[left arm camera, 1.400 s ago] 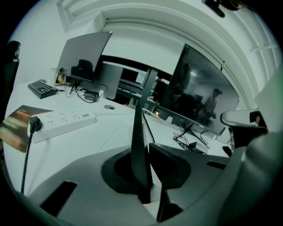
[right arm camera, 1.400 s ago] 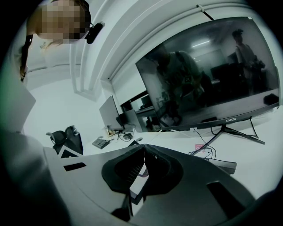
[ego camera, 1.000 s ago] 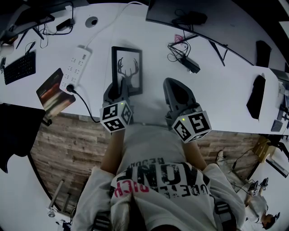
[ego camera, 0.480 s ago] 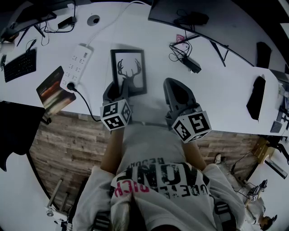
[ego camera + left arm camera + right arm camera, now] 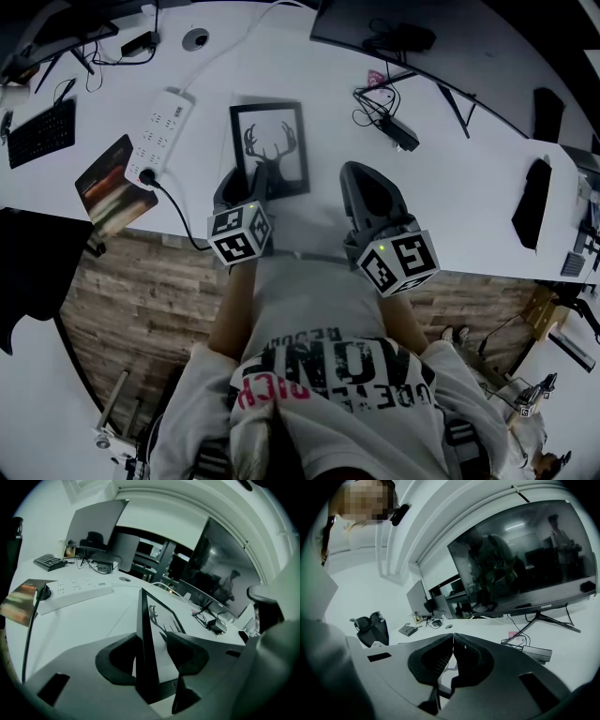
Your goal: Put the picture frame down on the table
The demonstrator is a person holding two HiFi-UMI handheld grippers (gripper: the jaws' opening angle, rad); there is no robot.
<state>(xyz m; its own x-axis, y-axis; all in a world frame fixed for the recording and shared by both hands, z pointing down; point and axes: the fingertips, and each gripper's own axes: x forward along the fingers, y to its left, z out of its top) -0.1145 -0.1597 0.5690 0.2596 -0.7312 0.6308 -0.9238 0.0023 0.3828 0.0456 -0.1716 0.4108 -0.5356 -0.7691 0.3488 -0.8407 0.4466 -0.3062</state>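
Nearest the person, the right gripper (image 5: 364, 180) hangs idle over the counter's (image 5: 469, 178) front edge. Its jaws are closed on each other with nothing between them, as the right gripper view confirms (image 5: 453, 649).

Beside it, the left gripper (image 5: 251, 184) has its jaws clamped on the near edge of the picture frame (image 5: 272, 142). Over the last second the frame has swung from a narrow, upright-looking outline to a broader one. Its far end has turned slightly to the right, and the antler print now faces the head camera more fully. By this reading the frame is being laid back toward the counter and the task is close to done, though release has not occurred.

The head view alone shows the frame's surroundings: power strip (image 5: 159, 129) to its left, cables and adapter (image 5: 398, 133) to its right, monitor (image 5: 394, 33) beyond.

The left gripper view alone shows the grip (image 5: 152, 654): one jaw on the frame's dark back, one on its glass (image 5: 160, 617). It does not settle whether the far edge touches the counter (image 5: 89, 618).
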